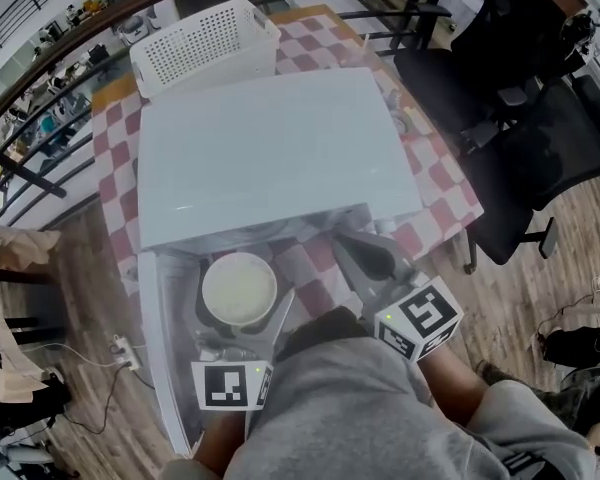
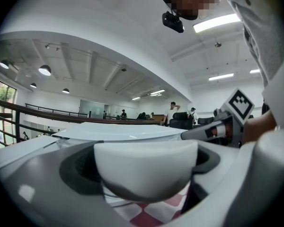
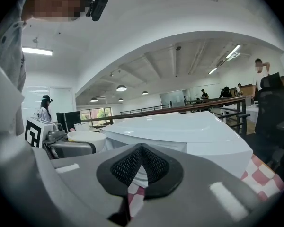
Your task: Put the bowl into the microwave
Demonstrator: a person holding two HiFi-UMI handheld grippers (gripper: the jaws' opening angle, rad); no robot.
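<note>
My left gripper is clamping the bowl, the microwave lying straight ahead; my right gripper is hanging closed, empty

Open-plan office: black swivel chairs, railing.

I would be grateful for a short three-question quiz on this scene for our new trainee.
1. True or false: the right gripper holds the bowl.
2. What stands behind the microwave? A kettle; B white basket; C pan.
3. Fill in: the bowl sits between the jaws of the ___ gripper.
Key: 1 false, its jaws are shut on nothing; 2 B; 3 left gripper.
</note>
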